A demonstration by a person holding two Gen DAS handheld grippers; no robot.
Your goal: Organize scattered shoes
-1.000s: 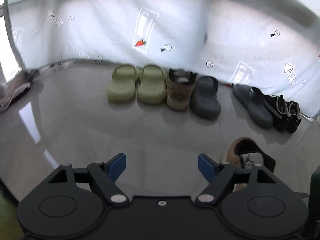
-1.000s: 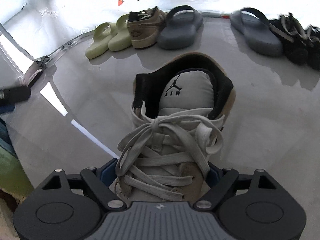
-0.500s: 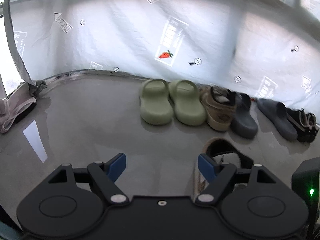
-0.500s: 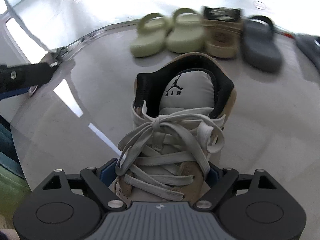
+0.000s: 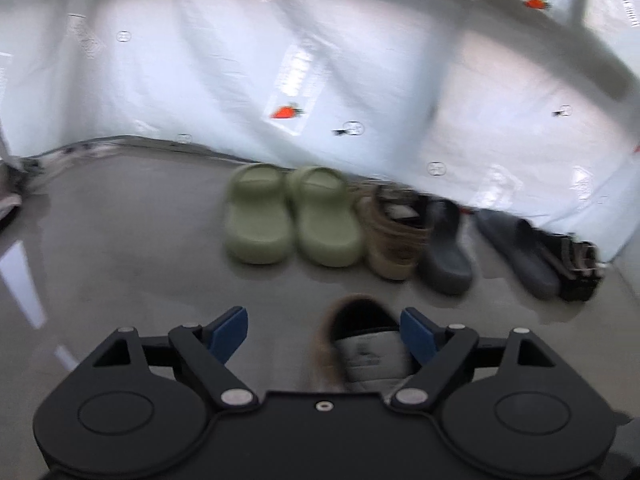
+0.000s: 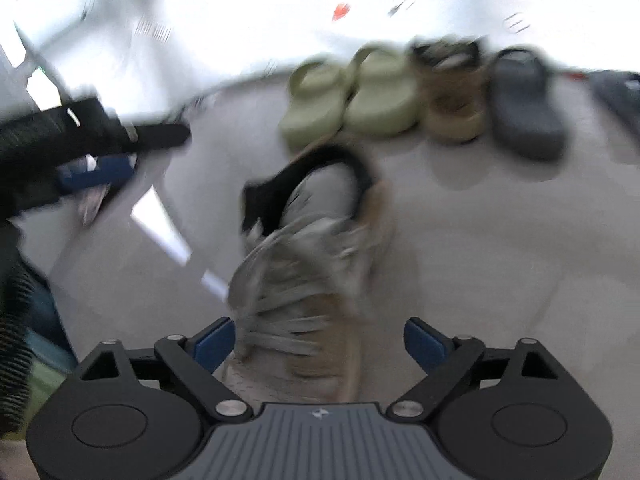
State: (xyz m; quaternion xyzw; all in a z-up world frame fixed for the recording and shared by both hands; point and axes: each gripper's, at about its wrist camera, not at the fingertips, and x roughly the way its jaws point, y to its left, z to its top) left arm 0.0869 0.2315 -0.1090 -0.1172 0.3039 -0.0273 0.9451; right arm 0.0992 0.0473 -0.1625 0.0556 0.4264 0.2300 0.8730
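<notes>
A tan and grey laced sneaker (image 6: pixel 312 248) lies tilted between my right gripper's (image 6: pixel 318 342) blue pads. Those jaws are opening; the right pad stands clear of the shoe, so nothing presses on it. Its mate, a tan sneaker (image 6: pixel 452 96), stands in a row by the wall, with two green slides (image 6: pixel 348 100) on its left and a dark grey slide (image 6: pixel 524 108) on its right. My left gripper (image 6: pixel 156 152) hovers to the sneaker's left, its jaws opening and empty. In the left wrist view the sneaker (image 5: pixel 360 344) shows beyond my left gripper (image 5: pixel 324 332).
The row continues rightward with a second grey slide (image 5: pixel 520 252) and black sandals (image 5: pixel 576 260). A white plastic sheet (image 5: pixel 288 112) with carrot prints backs the row. The floor (image 5: pixel 140 240) is glossy grey. A cloth (image 5: pixel 8 200) lies at the far left.
The right jaws have spread and the sneaker has tipped over to the left between them. Both views have closed in on the shoe row, and the sneaker has slid in between the left fingers.
</notes>
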